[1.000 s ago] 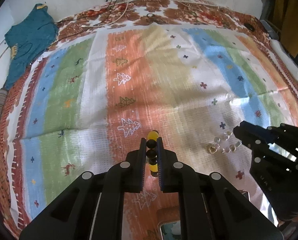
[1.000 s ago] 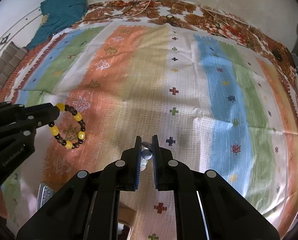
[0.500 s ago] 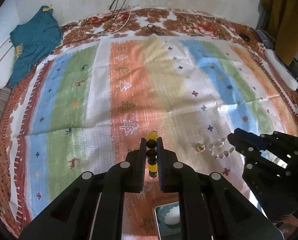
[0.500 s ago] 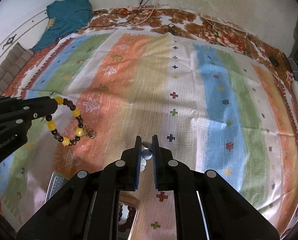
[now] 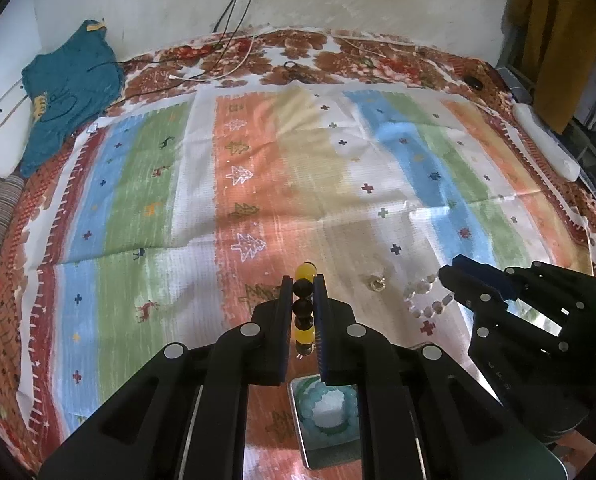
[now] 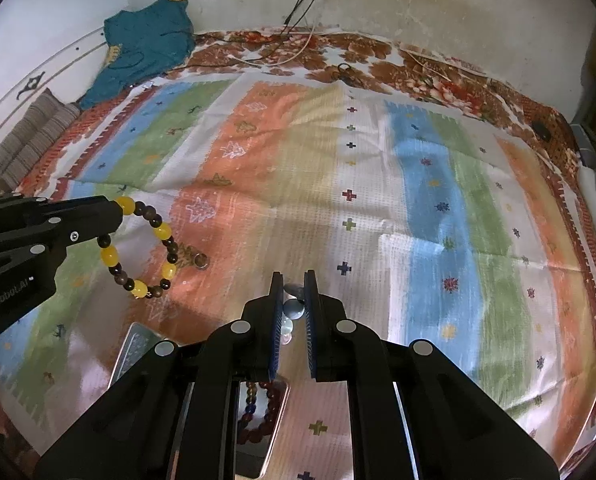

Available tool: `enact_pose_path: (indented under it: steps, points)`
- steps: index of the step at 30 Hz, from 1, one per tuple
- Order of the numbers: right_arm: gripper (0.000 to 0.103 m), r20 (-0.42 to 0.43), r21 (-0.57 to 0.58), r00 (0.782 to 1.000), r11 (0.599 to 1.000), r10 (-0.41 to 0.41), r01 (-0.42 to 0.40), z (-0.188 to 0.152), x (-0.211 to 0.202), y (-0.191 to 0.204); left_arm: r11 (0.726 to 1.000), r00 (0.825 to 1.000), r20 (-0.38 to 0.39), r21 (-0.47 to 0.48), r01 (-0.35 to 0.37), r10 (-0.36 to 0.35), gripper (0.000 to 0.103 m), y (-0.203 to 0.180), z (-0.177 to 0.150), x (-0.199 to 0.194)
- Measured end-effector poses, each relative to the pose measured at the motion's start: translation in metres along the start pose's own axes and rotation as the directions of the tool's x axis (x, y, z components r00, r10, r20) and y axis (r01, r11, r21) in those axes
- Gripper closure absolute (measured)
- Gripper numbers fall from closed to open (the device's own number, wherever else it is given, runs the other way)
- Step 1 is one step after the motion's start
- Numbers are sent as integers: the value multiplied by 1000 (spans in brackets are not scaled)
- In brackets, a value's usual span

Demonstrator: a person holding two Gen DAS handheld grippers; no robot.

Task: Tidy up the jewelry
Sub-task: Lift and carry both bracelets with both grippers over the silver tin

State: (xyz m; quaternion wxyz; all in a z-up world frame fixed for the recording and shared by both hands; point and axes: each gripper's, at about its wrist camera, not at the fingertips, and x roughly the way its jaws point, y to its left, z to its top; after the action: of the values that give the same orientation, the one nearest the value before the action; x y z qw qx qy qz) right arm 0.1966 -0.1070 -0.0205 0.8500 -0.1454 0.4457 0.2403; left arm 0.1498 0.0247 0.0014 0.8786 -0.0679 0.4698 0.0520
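My left gripper (image 5: 302, 285) is shut on a yellow and dark brown bead bracelet (image 5: 303, 309) and holds it above the striped cloth; the bracelet hangs as a loop in the right wrist view (image 6: 145, 256). My right gripper (image 6: 293, 284) is shut on a clear bead bracelet (image 6: 291, 308), which dangles from its tips in the left wrist view (image 5: 422, 300). A small gold ring (image 5: 377, 282) lies on the cloth between the grippers, also in the right wrist view (image 6: 201, 261).
A metal tin (image 5: 326, 420) with a teal bracelet sits below my left gripper. Another tin (image 6: 261, 420) holds a dark red bracelet, with a lid (image 6: 135, 350) to its left. A teal garment (image 5: 69, 88) and cables (image 5: 233, 52) lie at the far edge.
Both grippers have risen and drawn back with their bracelets. The tins have come into view beneath them, and the gold ring now shows on the cloth.
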Motion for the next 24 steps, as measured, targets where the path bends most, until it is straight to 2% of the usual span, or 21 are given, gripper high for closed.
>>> enact_pose_path:
  steps: [24]
  points:
    - [92, 27, -22, 999, 999, 43, -42, -26, -38, 12, 999, 998, 40, 12, 44, -45, 94, -12, -31, -41]
